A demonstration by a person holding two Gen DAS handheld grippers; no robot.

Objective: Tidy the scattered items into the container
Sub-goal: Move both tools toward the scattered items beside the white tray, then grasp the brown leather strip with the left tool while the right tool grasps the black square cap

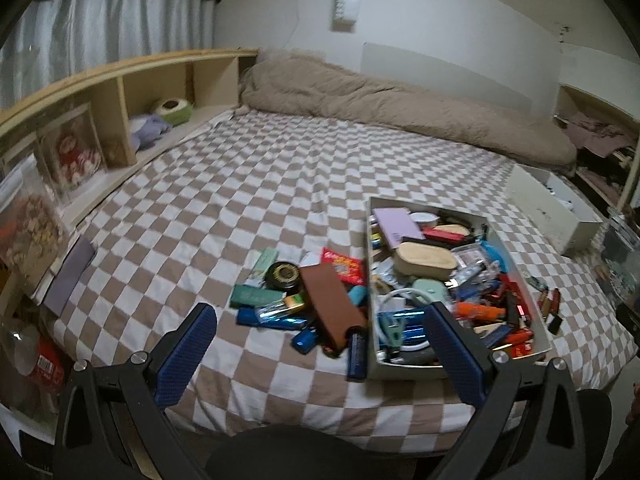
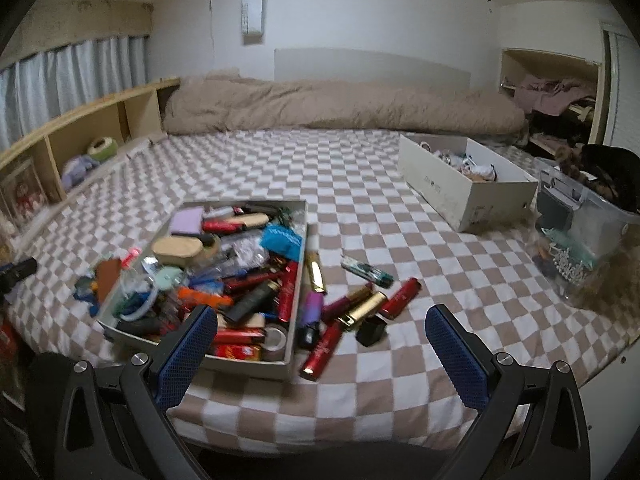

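Shallow box [image 2: 294, 264] crammed full; loose tubes [image 2: 362, 300] beside, on bedspread.

Bed [image 2: 360, 168] had a tan-and-white checkered sheet. On it: rolled beige duvet [image 2: 340, 108] at the far end, full open box [image 2: 298, 248] near the front edge, loose tubes [image 2: 360, 304] right of it, a second white box [image 2: 452, 188] further right.

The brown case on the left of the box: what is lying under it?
The brown case lies on a pile: a blue lighter, a teal one and a dark blue bar stick out from beneath. Whatever sits under its middle is covered.
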